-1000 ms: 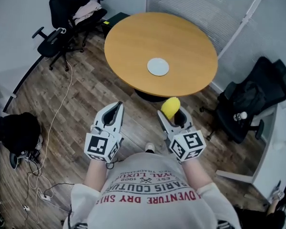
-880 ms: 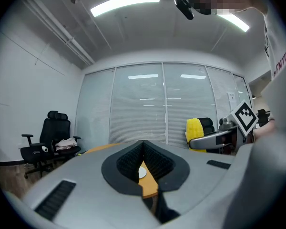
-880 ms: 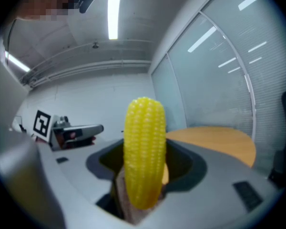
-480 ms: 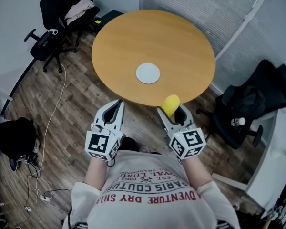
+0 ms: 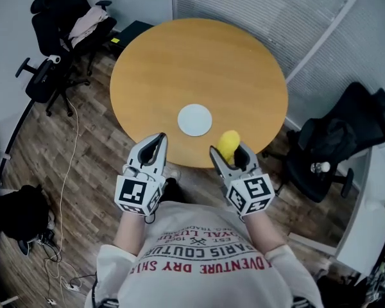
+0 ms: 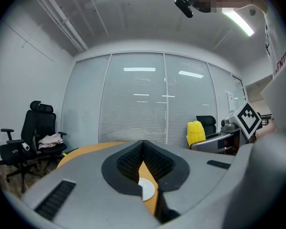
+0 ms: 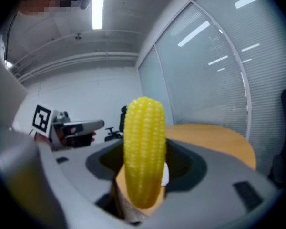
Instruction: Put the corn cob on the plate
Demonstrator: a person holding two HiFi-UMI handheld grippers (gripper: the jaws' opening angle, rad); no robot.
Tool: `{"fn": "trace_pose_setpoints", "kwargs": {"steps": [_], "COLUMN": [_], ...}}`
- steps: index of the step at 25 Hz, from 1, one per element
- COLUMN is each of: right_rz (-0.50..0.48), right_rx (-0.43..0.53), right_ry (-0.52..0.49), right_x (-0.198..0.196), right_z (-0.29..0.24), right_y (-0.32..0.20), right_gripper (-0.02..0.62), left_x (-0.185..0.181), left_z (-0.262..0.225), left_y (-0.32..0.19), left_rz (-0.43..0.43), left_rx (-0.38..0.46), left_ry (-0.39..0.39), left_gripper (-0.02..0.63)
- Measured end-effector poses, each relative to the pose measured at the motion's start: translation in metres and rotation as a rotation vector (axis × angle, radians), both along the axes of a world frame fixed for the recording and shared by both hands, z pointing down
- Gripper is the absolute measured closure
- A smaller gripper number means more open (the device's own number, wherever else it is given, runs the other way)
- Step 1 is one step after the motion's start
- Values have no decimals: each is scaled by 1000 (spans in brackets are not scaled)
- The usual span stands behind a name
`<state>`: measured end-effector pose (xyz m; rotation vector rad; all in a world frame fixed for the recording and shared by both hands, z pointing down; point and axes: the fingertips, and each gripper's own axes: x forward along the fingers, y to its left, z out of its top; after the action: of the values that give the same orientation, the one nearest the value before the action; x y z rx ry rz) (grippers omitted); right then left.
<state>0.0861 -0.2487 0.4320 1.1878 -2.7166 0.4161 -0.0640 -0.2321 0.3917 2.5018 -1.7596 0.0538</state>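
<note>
A: Start at your far left. What is there?

B: Black chairs (image 5: 51,8), one with a pale cloth (image 5: 83,21) thrown over it, standing on the wood floor (image 5: 90,172).

A: And your left tool (image 5: 159,137)?

B: Clenched on nothing. Its own view shows the pads meeting at the tips, with only a slit lower down. A bit of white and orange shows through that slit. From your head, its tips show over the near edge of the round worktop (image 5: 199,56).

A: Next comes the plate (image 5: 195,120), then.

B: Yes. It is white and round, and it lies flat on the worktop, close to the edge nearest you. You see it just beyond the tips of your two tools, between them.

A: Where is the corn (image 5: 228,144)?

B: In your right tool (image 5: 228,151), which grasps it by its lower part. The cob stands upright between the jaws, and its blunt yellow top rises well clear of them. It is held up in the tool, not on the plate. From your head it shows just right of the plate and apart from it.

A: And past that tool?

B: Another chair (image 5: 337,140), black, beside the worktop's right edge. There are blinds (image 5: 256,5) on the wall behind the worktop.
</note>
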Motion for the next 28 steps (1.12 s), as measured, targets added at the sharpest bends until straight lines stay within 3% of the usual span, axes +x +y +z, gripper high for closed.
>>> {"fn": "trace_pose_setpoints", "kwargs": {"steps": [8,13,19,28], "right_rz": [104,168,211,172], "right_rx": [-70,-193,-306,-533], "right_ry": [18,55,113,262], "right_x": [-35,-44,-56,-73], "right_z": [15,54,104,205], "right_y": [-79,-112,-134,-146], "right_gripper": [325,325,325,325], "left_x": [-33,-37,-46,-59], "left_z": [2,19,48,103], "left_y": [-105,-152,-183,-210], "left_rz": [129,223,297,342], "left_rx": [-15,-33,-58,-129], "left_ry": [7,-10,-19,-45], "left_gripper": [572,572,572,572]}}
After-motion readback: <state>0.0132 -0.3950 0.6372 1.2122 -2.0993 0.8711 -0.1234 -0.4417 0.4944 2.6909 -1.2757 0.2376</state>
